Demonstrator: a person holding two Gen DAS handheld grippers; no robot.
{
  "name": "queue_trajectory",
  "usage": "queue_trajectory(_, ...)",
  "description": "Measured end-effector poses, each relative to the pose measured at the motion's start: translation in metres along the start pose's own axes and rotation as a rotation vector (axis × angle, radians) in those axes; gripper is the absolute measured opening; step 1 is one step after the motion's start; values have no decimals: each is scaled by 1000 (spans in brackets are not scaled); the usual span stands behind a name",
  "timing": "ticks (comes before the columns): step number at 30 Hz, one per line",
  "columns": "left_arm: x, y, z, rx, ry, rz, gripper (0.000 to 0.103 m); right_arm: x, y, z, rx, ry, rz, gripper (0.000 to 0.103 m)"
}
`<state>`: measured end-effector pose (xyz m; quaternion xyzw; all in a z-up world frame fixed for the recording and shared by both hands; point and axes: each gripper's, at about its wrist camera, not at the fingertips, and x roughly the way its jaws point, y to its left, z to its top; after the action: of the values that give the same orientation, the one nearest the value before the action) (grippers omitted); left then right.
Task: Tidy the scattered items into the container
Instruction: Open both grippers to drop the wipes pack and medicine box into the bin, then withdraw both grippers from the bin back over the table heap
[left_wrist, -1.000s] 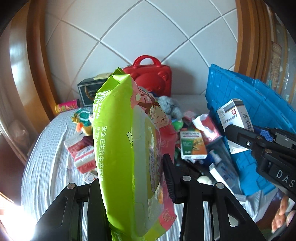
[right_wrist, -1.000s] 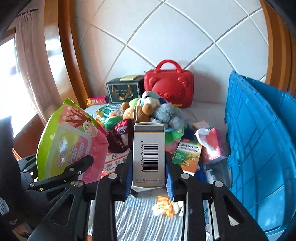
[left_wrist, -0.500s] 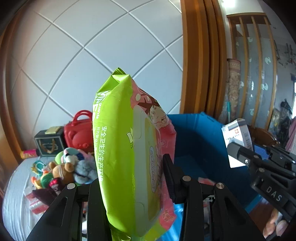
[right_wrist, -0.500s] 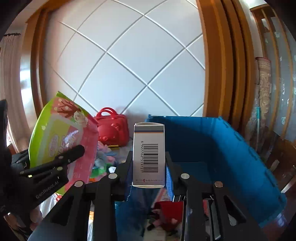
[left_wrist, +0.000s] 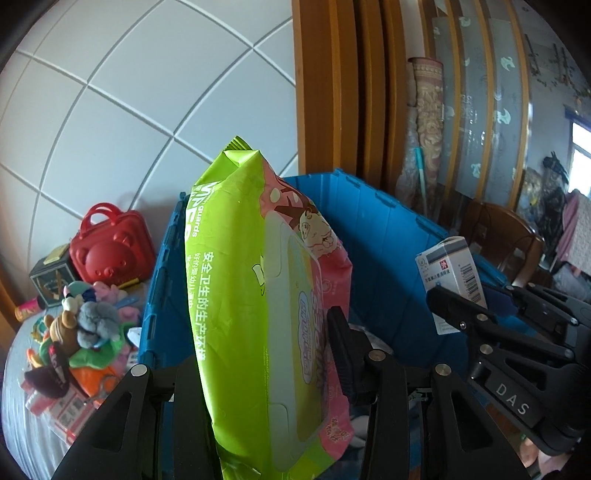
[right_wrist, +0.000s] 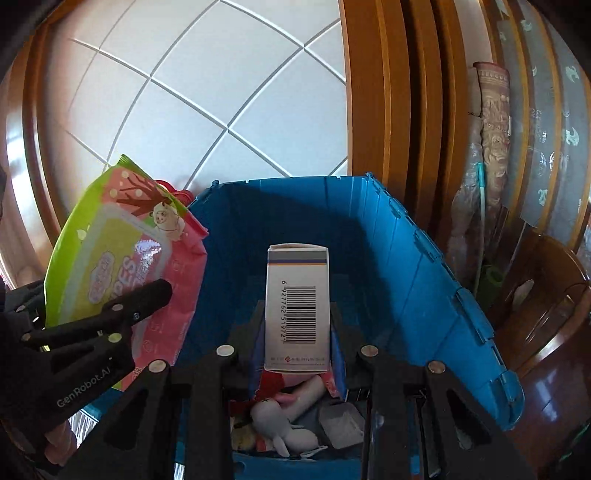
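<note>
My left gripper (left_wrist: 262, 332) holds a green and pink wipes pack (left_wrist: 251, 277) upright between its fingers. Its jaws are opening, but the right pad still touches the pack. The pack stands over the near left corner of the blue crate (left_wrist: 388, 240). My right gripper (right_wrist: 297, 314) is shut on a white medicine box (right_wrist: 297, 306) with a barcode, above the crate's open inside (right_wrist: 406, 258). The right wrist view shows the wipes pack (right_wrist: 118, 251) at the left beside the crate wall. The medicine box (left_wrist: 450, 273) also shows at the right of the left wrist view.
Left of the crate, a heap of plush toys (left_wrist: 88, 321), a red bear case (left_wrist: 110, 251) and a dark box (left_wrist: 50, 273) lie on the white bed sheet (left_wrist: 22, 424). A grey plush (right_wrist: 284, 424) and small packets lie in the crate. Wooden frames and a chair (left_wrist: 498, 236) stand to the right.
Both grippers have swung right with their items, from over the bed's heap to above the blue crate. The crate's inside now fills the right wrist view.
</note>
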<state>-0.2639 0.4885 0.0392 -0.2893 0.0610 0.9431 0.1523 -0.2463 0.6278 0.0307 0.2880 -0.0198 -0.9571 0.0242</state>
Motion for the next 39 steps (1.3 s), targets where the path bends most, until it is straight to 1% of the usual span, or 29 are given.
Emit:
queue_trajectory(1, 2, -2, -2, 0, 3, 7, 46, 1, -1, 0, 0, -1, 3, 29)
queue_trajectory(2, 0, -1, -3, -1, -6, 25, 58, 3, -2, -1, -1, -1, 6, 29)
queue_trajectory(3, -3, -2, -2, -3, -18, 35, 75, 3, -2, -1, 1, -4, 5, 29)
queue_trajectory(4, -5, -1, -3, -7, -25, 44, 82, 3, -3, -1, 2, -7, 5, 29)
queue_trajectory(5, -7, 1, -3, -11, -31, 52, 84, 3, -3, -1, 4, -9, 4, 31)
queue_trajectory(7, -8, 4, -5, -18, -22, 67, 84, 3, -4, 0, 8, -15, 2, 41)
queue_trajectory(9, -8, 8, -8, -25, -13, 81, 84, 3, -5, 0, 11, -21, 0, 81)
queue_trajectory(10, -8, 10, -9, -29, -8, 89, 84, 3, -5, 0, 13, -24, 0, 85)
queue_trajectory(13, -10, 18, -14, -41, -3, 107, 86, 2, -6, -1, 22, -31, -5, 90)
queue_trajectory(15, -15, 26, -16, -53, -6, 111, 91, -1, -7, -2, 36, -33, -13, 102)
queue_trajectory(19, -28, 46, -24, -76, -27, 119, 102, -12, -1, -5, 61, -44, -31, 103)
queue_trajectory(21, -38, 58, -28, -88, -39, 125, 102, -20, 8, -7, 70, -52, -43, 103)
queue_trajectory(23, -49, 72, -35, -96, -45, 131, 102, -30, 23, -9, 73, -65, -34, 103)
queue_trajectory(28, -83, 113, -61, -96, -40, 174, 102, -57, 86, -23, 49, -88, 27, 103)
queue_trajectory(32, -115, 150, -91, -116, -20, 213, 102, -76, 141, -41, 42, -80, 68, 103)
queue_trajectory(34, -132, 168, -106, -129, -16, 220, 102, -86, 166, -51, 31, -74, 82, 103)
queue_trajectory(39, -174, 200, -132, -141, -14, 253, 102, -114, 210, -68, 10, -72, 65, 103)
